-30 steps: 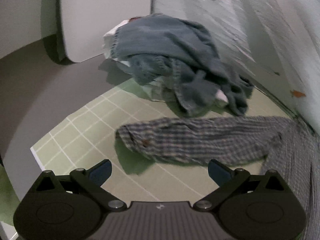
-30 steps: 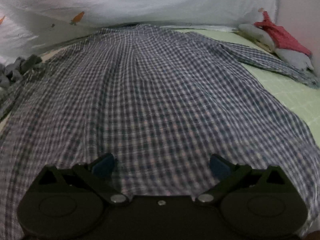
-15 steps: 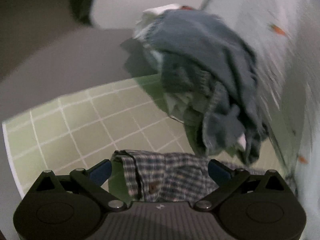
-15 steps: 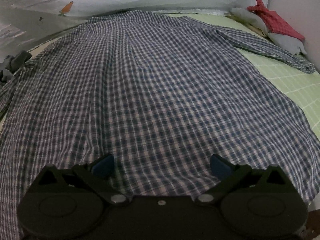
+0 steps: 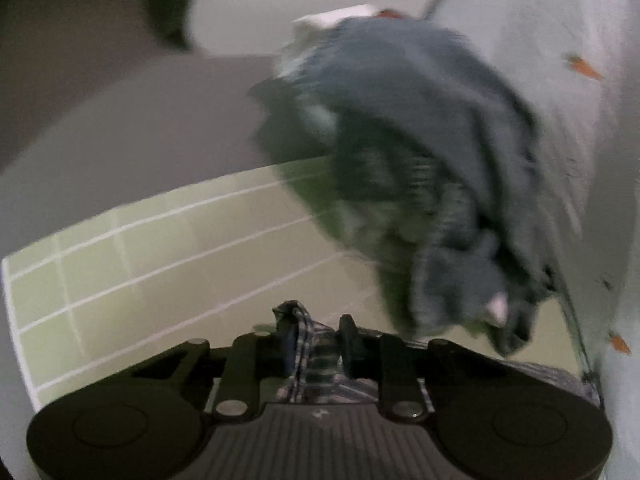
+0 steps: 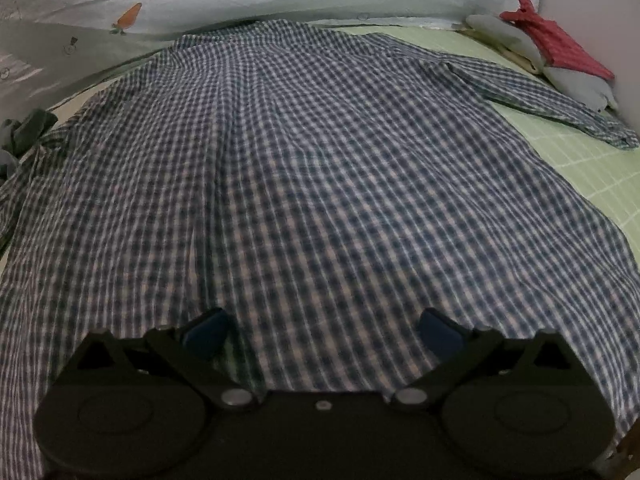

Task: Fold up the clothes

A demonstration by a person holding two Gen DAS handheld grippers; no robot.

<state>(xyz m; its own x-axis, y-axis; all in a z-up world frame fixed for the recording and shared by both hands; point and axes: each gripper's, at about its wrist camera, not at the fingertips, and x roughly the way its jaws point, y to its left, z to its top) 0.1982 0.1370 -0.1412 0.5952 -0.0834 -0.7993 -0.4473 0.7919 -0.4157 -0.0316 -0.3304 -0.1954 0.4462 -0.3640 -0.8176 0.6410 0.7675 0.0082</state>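
Note:
A blue and white checked shirt (image 6: 320,168) lies spread flat on the green grid sheet (image 6: 600,168), its right sleeve (image 6: 552,100) stretched out to the far right. My right gripper (image 6: 320,332) is open, low over the shirt's near hem. My left gripper (image 5: 316,340) is shut on the cuff of the shirt's left sleeve (image 5: 304,332), which bunches between the fingers just above the sheet (image 5: 140,264).
A heap of grey-blue clothes (image 5: 432,184) lies just beyond the left gripper, by a pale quilt with carrot prints (image 6: 128,16). A red checked cloth on grey items (image 6: 560,48) sits at the far right corner.
My left gripper moved down onto the sleeve cuff and closed on it. My right gripper stayed open and edged nearer over the shirt.

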